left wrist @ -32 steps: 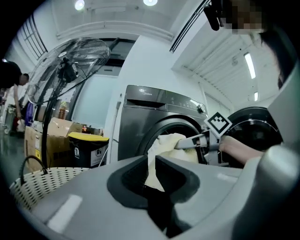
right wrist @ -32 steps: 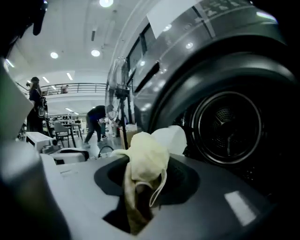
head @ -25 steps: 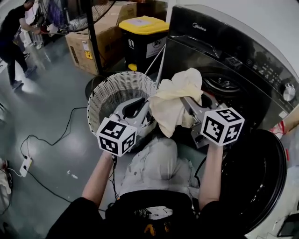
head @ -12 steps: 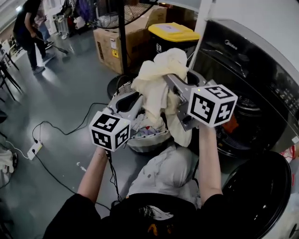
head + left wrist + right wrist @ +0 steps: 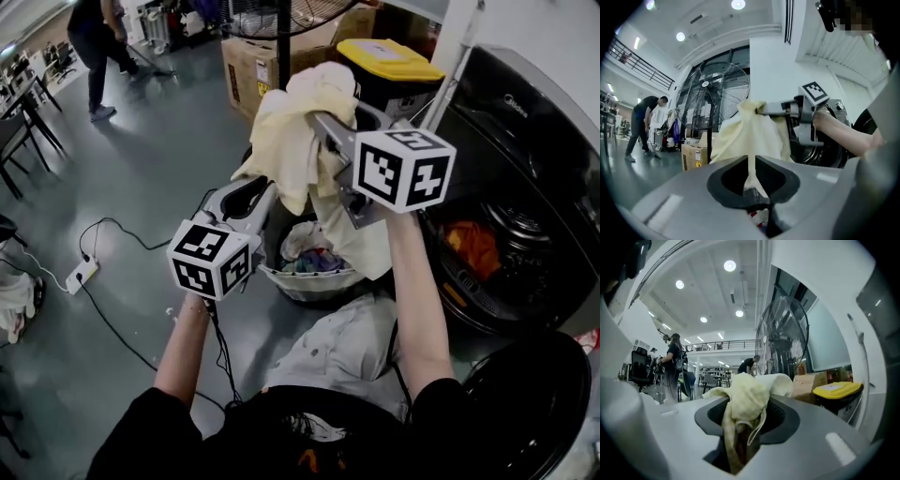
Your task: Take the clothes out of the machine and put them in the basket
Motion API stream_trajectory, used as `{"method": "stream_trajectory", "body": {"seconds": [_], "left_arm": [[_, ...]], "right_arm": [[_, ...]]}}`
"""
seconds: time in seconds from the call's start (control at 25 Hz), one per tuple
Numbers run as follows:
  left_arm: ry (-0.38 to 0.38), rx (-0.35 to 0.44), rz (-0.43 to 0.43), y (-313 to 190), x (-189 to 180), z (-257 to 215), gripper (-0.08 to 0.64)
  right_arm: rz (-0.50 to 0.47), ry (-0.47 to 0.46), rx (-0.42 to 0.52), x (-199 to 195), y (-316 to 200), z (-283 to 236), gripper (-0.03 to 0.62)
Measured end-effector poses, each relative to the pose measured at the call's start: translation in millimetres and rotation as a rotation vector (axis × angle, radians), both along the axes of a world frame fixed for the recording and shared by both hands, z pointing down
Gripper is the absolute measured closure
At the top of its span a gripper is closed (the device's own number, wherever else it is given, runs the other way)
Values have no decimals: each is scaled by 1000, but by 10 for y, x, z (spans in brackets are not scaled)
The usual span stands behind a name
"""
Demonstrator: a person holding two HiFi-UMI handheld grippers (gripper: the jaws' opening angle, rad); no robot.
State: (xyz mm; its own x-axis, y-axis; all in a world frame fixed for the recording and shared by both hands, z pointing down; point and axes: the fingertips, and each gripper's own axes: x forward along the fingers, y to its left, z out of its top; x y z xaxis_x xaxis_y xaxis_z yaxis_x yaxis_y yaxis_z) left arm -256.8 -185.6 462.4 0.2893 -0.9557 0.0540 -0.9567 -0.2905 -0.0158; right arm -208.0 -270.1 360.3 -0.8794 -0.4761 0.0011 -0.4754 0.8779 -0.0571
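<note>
Cream cloth: one piece, held up above the basket, its loose folds hanging toward the basket's mouth without reaching the rim.

Right hand-held gripper: raised over the basket, jaws pinching the cloth at its bunched top; a cord loop from the cloth dangles between the jaws.

Left hand-held gripper: lower, just to the basket's left and above its rim. The jaws are drawn together to a thin slit, and nothing can be made out pinched in it. The tips sit just beside the cloth's hanging edge.

Basket: white woven, on the floor, holding mixed coloured clothes.

Machine: dark front-loader to the basket's right, its round door swung open. An orange garment lies in the drum.

Bin: black, yellow lid, beyond the basket.

Cartons: brown, beyond the basket to the left.

Fan: large, caged, beyond the basket beside the cartons.
</note>
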Motion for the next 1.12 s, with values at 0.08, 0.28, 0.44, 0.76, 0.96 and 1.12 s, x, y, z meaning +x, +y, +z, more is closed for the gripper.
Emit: {"method": "stream_trajectory", "body": {"seconds": [0.08, 0.28, 0.44, 0.76, 0.96, 1.12], "left_arm": [[-1, -18, -9, -6, -26, 89, 515], [8, -71, 1, -16, 34, 316, 515], [7, -90, 21, -38, 127, 391, 515], [6, -97, 55, -102, 347, 392, 515], [8, -103, 80, -132, 471, 406, 515], [30, -99, 119, -178, 631, 377, 515]], "right_arm": [[9, 93, -55, -75, -107, 499, 419], [48, 393, -166, -23, -382, 1761, 411], [23, 632, -250, 150, -383, 2577, 329], [-26, 727, -145, 145, -213, 2648, 230], [-6, 634, -98, 259, -170, 2300, 248], [36, 566, -96, 522, -141, 2097, 270]]}}
